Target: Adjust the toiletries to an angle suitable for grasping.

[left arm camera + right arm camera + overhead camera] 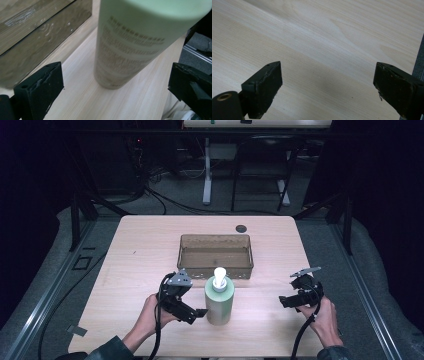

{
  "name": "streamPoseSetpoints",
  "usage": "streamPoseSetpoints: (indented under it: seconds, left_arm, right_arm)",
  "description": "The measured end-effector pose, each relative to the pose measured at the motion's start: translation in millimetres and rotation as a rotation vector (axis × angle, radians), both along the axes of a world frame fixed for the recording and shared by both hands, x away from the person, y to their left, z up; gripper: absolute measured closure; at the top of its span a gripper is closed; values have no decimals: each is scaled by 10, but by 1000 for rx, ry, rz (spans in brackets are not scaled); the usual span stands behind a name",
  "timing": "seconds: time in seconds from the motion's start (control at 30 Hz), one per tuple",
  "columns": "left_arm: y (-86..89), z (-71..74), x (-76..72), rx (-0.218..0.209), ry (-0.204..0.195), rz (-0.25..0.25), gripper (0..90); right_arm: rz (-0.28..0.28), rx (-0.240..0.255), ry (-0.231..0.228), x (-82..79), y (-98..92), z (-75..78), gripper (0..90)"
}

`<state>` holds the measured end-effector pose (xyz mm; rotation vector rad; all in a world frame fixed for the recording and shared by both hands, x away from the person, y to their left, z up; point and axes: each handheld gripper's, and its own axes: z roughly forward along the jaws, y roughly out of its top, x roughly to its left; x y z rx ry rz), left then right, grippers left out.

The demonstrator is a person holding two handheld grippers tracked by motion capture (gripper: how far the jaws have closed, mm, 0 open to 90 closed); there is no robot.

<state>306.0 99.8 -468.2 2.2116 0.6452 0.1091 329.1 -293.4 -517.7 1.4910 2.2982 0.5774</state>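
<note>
The green bottle point(219, 299) stands upright on the table point(135, 245), just before the brown tray point(216, 253). It is seen directly ahead of the left gripper point(199, 312), whose jaws are spread and empty. The right gripper point(286, 301), also released, is farther away.

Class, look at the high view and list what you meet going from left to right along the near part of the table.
Left gripper → green pump bottle → right gripper.
</note>
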Motion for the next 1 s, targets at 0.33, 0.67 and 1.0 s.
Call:
streamPoseSetpoints:
  seconds: [0.33,0.67,1.0]
  left_arm:
    - [-189,77,-35,-71,-22,-24,0]
    - [-332,104,-21,-95,-55,-13,0]
    - [-394,94,-4,-115,-78,-2,98]
  right_arm:
    - [-1,-1,4,4,4,-5,84]
    - [0,-5,5,7,-5,-8,85]
    - [-4,-4,5,8,-13,-7,87]
